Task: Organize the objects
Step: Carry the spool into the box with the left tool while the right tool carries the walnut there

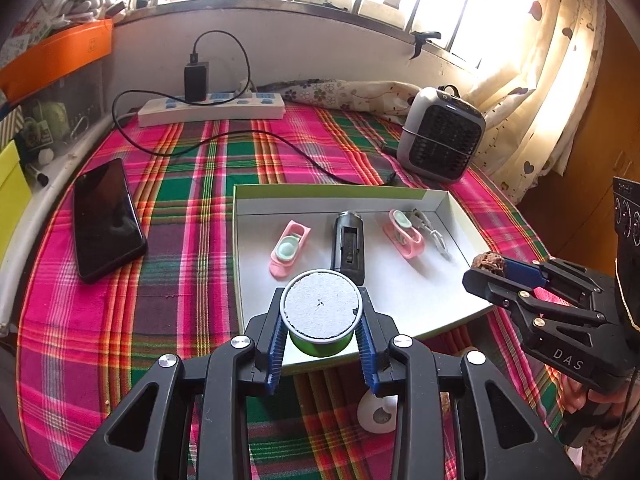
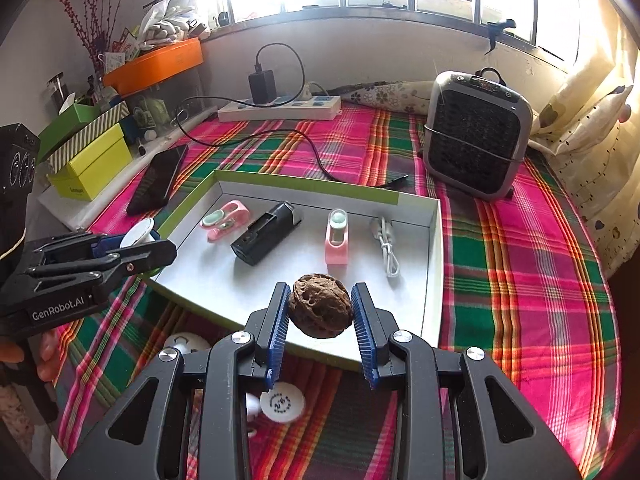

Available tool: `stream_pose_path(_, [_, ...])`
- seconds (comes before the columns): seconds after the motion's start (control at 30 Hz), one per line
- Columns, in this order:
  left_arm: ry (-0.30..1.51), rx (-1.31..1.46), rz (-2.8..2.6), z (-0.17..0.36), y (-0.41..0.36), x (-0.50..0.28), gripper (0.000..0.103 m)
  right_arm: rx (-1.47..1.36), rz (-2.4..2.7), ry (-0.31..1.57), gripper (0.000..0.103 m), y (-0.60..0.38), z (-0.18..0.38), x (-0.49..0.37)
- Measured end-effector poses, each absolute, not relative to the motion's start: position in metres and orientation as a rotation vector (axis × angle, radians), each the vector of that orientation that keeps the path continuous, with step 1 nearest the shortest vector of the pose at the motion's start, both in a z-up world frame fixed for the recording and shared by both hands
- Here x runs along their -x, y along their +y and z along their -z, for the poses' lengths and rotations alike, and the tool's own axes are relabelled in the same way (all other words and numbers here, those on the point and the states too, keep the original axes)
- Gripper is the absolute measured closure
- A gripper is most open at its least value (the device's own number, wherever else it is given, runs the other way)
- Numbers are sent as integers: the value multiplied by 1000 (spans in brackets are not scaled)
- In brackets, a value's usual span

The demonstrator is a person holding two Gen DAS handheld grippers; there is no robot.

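pink-green plaid cloth (image 1: 180,200), brown walnut (image 2: 320,306)

The left gripper (image 1: 320,334) clamps a small green can (image 1: 319,311) between its blue pads (image 1: 278,344), the can's white round top facing the camera. Just beyond the fingertips lies a shallow white box (image 1: 460,216) holding a pink clip (image 1: 289,247), a black cylindrical device (image 1: 349,240), a second pink clip (image 1: 403,232) and a coiled white cable (image 1: 434,236). To the right of the fingers, the right gripper (image 1: 486,266) pinches a walnut (image 1: 489,261) over the box's right edge. Left of the fingers a black phone (image 1: 106,218) lies on the plaid cloth (image 1: 192,184). Below the fingers sits a white round object (image 1: 378,414).
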State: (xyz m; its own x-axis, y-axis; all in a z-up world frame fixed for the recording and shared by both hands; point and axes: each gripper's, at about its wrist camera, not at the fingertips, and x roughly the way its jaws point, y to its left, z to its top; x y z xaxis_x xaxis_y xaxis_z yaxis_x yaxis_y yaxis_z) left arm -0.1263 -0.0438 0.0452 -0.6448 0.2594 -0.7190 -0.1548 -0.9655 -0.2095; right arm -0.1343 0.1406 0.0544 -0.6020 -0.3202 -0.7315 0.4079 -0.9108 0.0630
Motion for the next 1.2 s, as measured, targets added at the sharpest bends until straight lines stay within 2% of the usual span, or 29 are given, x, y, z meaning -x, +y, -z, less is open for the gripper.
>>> stream_pose_path(0.63, [-186,1247,-2630,-25,-40,158,74,-1186,2400,230,70,104,-32,194])
stream_pose_path(1.2, [-125,1245,-2615,-19,-32,162,74,-1199,2389,328,70,89,-23,203])
